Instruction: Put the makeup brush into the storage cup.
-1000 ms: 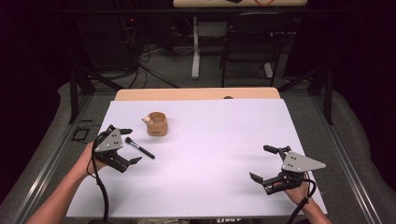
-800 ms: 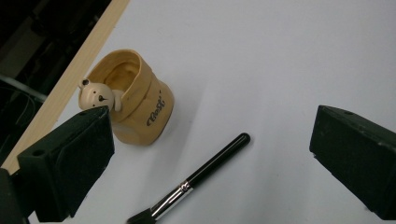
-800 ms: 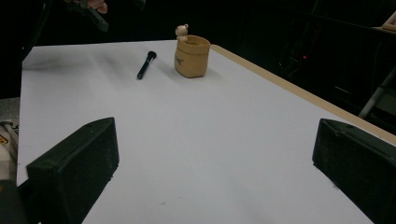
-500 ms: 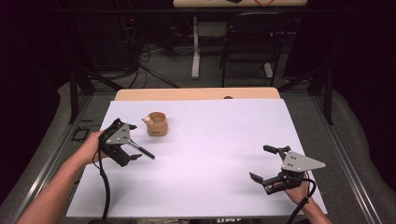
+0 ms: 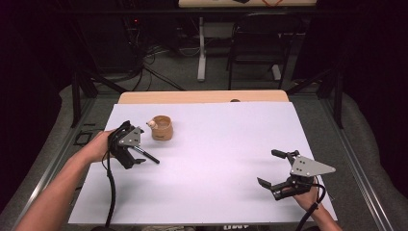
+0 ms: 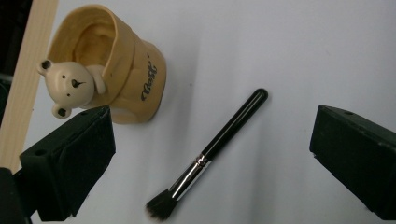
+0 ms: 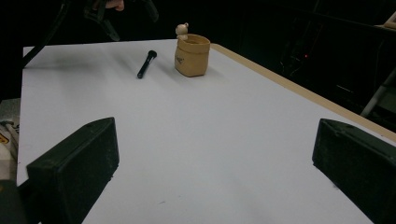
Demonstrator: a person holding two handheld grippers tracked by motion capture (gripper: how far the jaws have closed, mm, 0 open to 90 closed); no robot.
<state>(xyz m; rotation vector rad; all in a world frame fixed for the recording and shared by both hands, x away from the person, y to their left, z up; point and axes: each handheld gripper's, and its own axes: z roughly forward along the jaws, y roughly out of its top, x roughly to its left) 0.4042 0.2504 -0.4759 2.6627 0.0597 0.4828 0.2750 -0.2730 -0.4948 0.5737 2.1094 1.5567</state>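
A tan cup (image 5: 162, 128) with a small bear figure on its rim stands at the left back of the white table (image 5: 216, 144). A black makeup brush (image 5: 146, 155) lies flat just in front of it. My left gripper (image 5: 132, 153) hovers over the brush's bristle end, open. In the left gripper view the brush (image 6: 219, 144) lies diagonally between the wide jaws, bristles nearest, with the cup (image 6: 116, 65) at upper left. My right gripper (image 5: 268, 167) rests open and holding nothing at the front right. It looks across at the cup (image 7: 192, 55) and brush (image 7: 146, 64).
A wooden strip (image 5: 202, 96) runs along the table's far edge. Beyond it stand a dark chair (image 5: 255, 43) and a table leg among floor cables. A cable trails from each gripper toward the front edge.
My left gripper has moved forward toward the cup and now tilts down over the brush. The right gripper has stayed where it was.
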